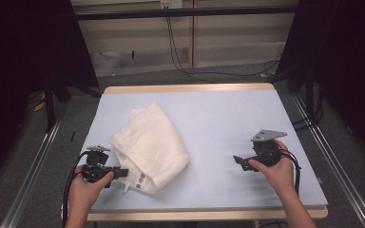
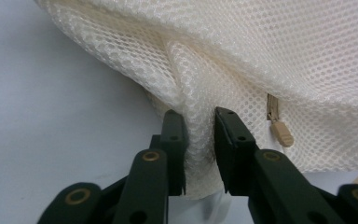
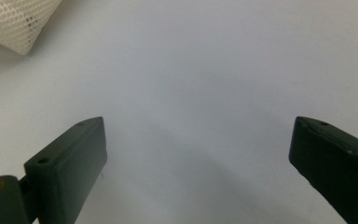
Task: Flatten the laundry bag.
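Cream-white mesh laundry bag [image 1: 148, 146], soft and loosely folded with a honeycomb weave, is our landmark: it lies on the pale blue-grey table mat [image 1: 228, 123], toward the mat's left half and nearer to our edge of the table than to the far one.

We hold the left gripper [image 1: 119, 172] at the bag's near left corner. In the left gripper view its two black jaws are clenched on a raised fold of the mesh [image 2: 199, 140], the fabric bunched and squeezed between the pads, so we have the bag grasped at that edge. Just beside the pinched fold, on its right in that view, we see a short beige zipper pull [image 2: 279, 133] hanging from the end of the bag's zipper, apart from the jaws. In the high view small beige marks sit on the bag's near edge, close to the left gripper.

We hold the right gripper [image 1: 240, 161] well apart from the bag, out to its right over bare mat, with its jaws pointing back toward the bag. In the right gripper view [image 3: 198, 154] its jaws stand wide apart with nothing between them but the mat, so that claw is released. A rounded corner of the mesh bag [image 3: 16, 21] peeks in at the upper left of that view, far from the jaws.
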The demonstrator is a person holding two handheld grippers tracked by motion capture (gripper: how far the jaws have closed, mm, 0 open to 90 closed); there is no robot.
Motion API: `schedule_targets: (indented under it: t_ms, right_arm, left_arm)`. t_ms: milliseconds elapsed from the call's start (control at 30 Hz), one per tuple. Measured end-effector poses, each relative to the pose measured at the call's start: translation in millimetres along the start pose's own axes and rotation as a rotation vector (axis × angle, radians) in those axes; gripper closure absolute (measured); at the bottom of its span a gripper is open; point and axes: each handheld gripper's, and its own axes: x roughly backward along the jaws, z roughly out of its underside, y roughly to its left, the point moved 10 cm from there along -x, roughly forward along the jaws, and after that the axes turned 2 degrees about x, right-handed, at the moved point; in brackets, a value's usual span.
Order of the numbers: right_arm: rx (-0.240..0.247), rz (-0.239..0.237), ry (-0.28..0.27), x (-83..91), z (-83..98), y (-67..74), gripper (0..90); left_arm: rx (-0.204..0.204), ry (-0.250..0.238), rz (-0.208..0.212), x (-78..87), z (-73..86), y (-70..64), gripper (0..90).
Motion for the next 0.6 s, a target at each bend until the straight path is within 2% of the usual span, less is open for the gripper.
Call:
schedule_targets:
  t_ms: [33,67,133,167,333,400,467,500,533,567,600]
  right_arm:
    - [-0.003,0.002,0.002,0.3,0.6,0.0,3.7]
    - [-0.002,0.002,0.001,0.4,0.9,-0.2,3.6]
    - [-0.013,0.002,0.005,1.2,1.5,0.8,3.7]
    - [-0.016,0.000,0.004,1.7,1.3,1.6,3.7]
    - [-0.002,0.006,-0.004,2.1,0.0,0.7,3.9]
    - [-0.002,0.004,-0.006,1.4,-0.2,0.4,4.0]
    - [-0.005,0.004,-0.003,1.2,0.1,0.5,3.9]
    - [-0.004,0.004,-0.007,0.3,-0.4,0.4,4.0]
    - [0.000,0.007,-0.003,-0.9,-0.1,0.1,4.0]
    - [-0.001,0.004,-0.001,-1.1,0.0,0.4,4.0]
    - [0.001,0.006,-0.002,-1.5,-0.3,0.3,4.0]
  left_arm:
    - [0.000,0.009,0.014,1.9,-0.3,-0.2,74.5]
    - [-0.016,0.010,-0.002,2.7,-0.5,1.4,74.1]
    - [-0.015,0.007,-0.003,2.8,-0.8,1.4,71.7]
    - [-0.013,0.010,-0.010,4.5,-0.5,2.7,66.5]
    - [-0.002,-0.002,-0.015,10.2,-0.5,5.1,63.8]
    - [-0.011,-0.005,-0.027,11.0,-0.7,6.6,63.2]
    - [-0.029,0.000,-0.038,12.0,-0.5,7.1,63.1]
    - [-0.015,-0.011,-0.036,11.6,-1.3,5.8,63.7]
    - [-0.032,0.001,-0.054,12.5,-0.6,7.7,67.0]
    - [-0.031,0.005,-0.077,13.0,-0.5,8.8,70.2]
    - [-0.031,0.011,-0.070,13.6,-0.4,7.1,73.4]
